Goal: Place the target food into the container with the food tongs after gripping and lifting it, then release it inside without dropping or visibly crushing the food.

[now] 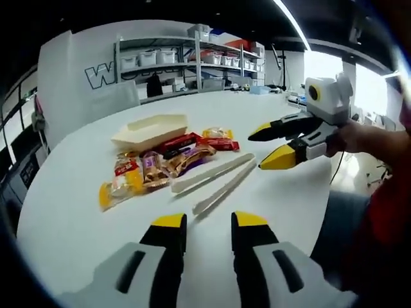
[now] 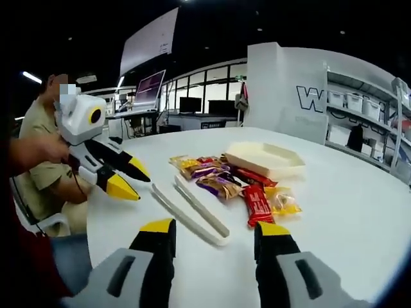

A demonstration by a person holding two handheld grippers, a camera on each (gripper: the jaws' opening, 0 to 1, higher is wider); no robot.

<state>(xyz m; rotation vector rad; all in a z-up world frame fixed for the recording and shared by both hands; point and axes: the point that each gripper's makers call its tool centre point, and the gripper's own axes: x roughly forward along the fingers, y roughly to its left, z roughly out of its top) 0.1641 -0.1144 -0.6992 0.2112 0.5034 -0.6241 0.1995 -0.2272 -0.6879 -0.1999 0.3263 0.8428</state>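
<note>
Tongs (image 1: 215, 183) lie flat on the white table (image 1: 77, 218), untouched, just ahead of both my grippers and beside the heap of wrapped snacks (image 1: 164, 163); beyond that heap, farther from me, sits the cream container (image 1: 151, 130), shallow and open-topped, with nothing in it that I can make out.

Seen from my left gripper (image 1: 209, 224), the tongs' long axis runs up and to the right, away from my jaws at a slant, the two arms splayed slightly; which end is the hinge is clearer in the right gripper view, where the arms join at the end nearest my right gripper (image 2: 212, 232) and open toward the far left; so the handle end points at my right jaws, and I judge the right the better placed to take it.

Both pairs of my jaws are spread and hold nothing; the right gripper (image 1: 276, 144) hovers above the table just right of the tongs' far tips, and the left gripper (image 2: 128, 179) hangs left of them, near but apart.

Snacks touch or nearly touch the nearer tong arm; I cannot tell which.
</note>
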